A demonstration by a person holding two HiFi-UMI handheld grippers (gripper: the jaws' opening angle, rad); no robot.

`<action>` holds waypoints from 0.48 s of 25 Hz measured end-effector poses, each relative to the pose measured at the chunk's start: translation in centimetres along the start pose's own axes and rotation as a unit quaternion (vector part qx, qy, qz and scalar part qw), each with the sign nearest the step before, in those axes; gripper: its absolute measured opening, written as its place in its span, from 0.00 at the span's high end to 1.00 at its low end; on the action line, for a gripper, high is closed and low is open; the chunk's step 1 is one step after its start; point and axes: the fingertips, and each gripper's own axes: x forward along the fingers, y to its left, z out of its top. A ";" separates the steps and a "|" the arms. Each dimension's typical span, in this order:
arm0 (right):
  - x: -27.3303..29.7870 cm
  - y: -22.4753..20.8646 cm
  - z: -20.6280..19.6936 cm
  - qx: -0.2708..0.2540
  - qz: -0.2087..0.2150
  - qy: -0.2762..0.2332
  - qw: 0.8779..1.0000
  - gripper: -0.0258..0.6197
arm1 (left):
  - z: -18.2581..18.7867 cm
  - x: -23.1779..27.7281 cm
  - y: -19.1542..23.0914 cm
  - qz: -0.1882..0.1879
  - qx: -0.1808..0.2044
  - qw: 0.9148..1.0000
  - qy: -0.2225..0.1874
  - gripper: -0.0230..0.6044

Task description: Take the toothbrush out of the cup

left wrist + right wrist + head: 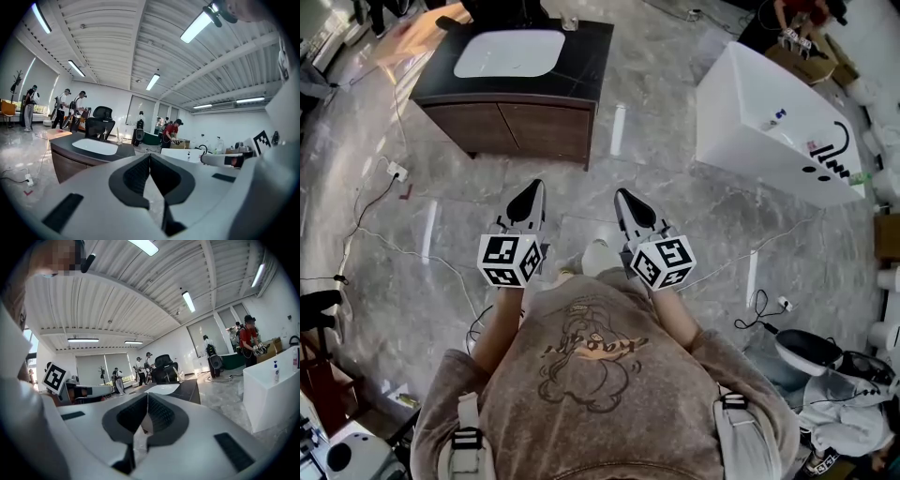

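A clear glass cup stands on the back right corner of the dark vanity top, far ahead of me. In the left gripper view the cup shows small, with a thin pale stick in it that may be the toothbrush. The right gripper view shows the cup beside the white basin. My left gripper and right gripper are held side by side over the floor, well short of the vanity. Both are shut and hold nothing: the left gripper and right gripper show pads meeting.
A white bathtub stands at the right with bottles on its rim. A power strip and cable lie on the marble floor at the left. A black office chair and several people are behind the vanity.
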 end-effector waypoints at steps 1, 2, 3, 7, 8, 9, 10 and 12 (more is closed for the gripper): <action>0.3 0.0 0.2 -0.001 0.000 -0.001 1.000 0.93 | 0.2 0.1 0.2 0.000 -0.001 1.000 -0.002 0.94; 0.7 0.0 0.3 -0.001 -0.001 -0.001 1.000 0.93 | 0.3 0.1 0.5 0.000 -0.002 1.000 -0.003 0.94; 1.1 -0.1 0.5 0.000 -0.002 -0.002 1.000 0.93 | 0.4 0.3 0.7 -0.001 -0.003 1.000 -0.003 0.94; 3.0 -0.3 1.2 0.002 -0.002 -0.007 1.000 0.93 | 0.8 1.2 1.8 -0.003 -0.002 1.000 -0.001 0.94; 3.5 -0.4 1.3 0.002 -0.003 -0.008 1.000 0.93 | 0.9 1.6 2.1 -0.004 -0.002 1.000 -0.002 0.94; 4.1 -0.7 1.2 0.003 -0.004 -0.008 1.000 0.93 | 1.0 1.9 2.4 -0.004 -0.002 1.000 -0.002 0.94; 4.5 -0.9 1.2 0.005 -0.006 -0.007 1.000 0.93 | 1.1 2.3 2.7 -0.005 -0.001 1.000 -0.002 0.94; 5.3 -1.4 1.0 0.007 -0.010 -0.005 1.000 0.93 | 1.2 3.0 3.3 -0.006 -0.001 1.000 -0.001 0.94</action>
